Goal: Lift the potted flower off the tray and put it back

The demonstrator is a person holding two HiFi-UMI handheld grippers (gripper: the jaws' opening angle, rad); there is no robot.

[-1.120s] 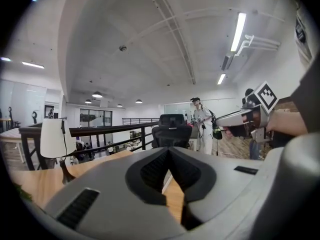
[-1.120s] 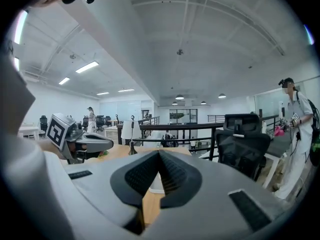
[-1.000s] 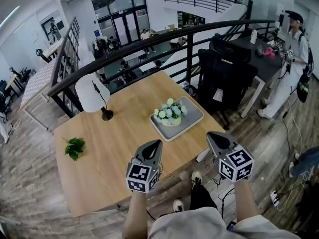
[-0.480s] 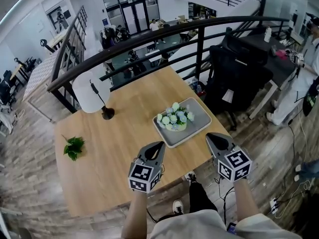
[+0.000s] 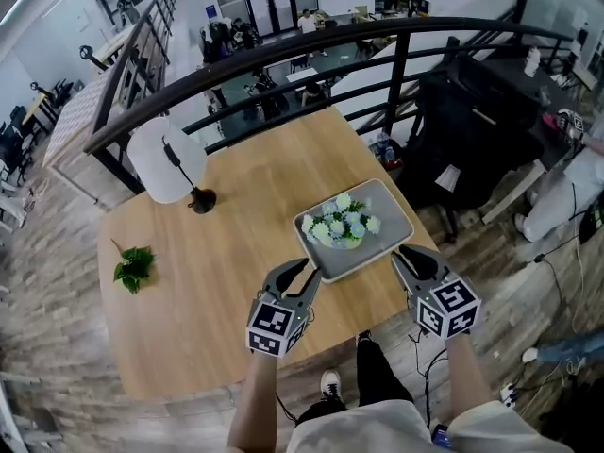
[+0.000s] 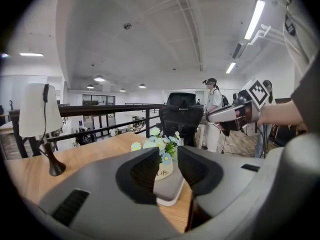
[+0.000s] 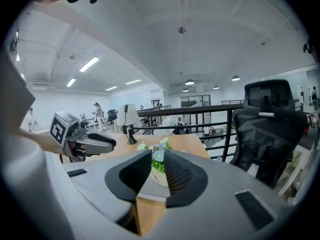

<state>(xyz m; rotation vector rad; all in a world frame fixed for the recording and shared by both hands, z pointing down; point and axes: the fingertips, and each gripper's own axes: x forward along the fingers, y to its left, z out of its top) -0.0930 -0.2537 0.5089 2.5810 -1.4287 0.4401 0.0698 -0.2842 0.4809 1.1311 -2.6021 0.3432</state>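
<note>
The left tongs [image 5: 302, 274] are partly spread, the jaws have just been opening, and nothing is pinched between them; the pads touch no object. The right tongs [image 5: 413, 257] are spread a little less (their jaws have also just been opening) and they too hold nothing. The potted flower [image 5: 343, 225], a small white pot with pale blue and white blossoms, stands upright on the grey tray [image 5: 393, 217], just in front of both tongs and between them. The left tongs point at the near left corner of the tray and the right tongs at its near right corner. Whether the tips touch the tray cannot be told. The tray lies near the right edge of a wooden table [image 5: 255, 182]. On the table there are also a white lamp [image 5: 165, 161] and a green sprig [image 5: 133, 266], well apart from the tray. Behind the table runs a black railing [image 5: 311, 43], and a black office chair [image 5: 469, 130] stands at the right.
</note>
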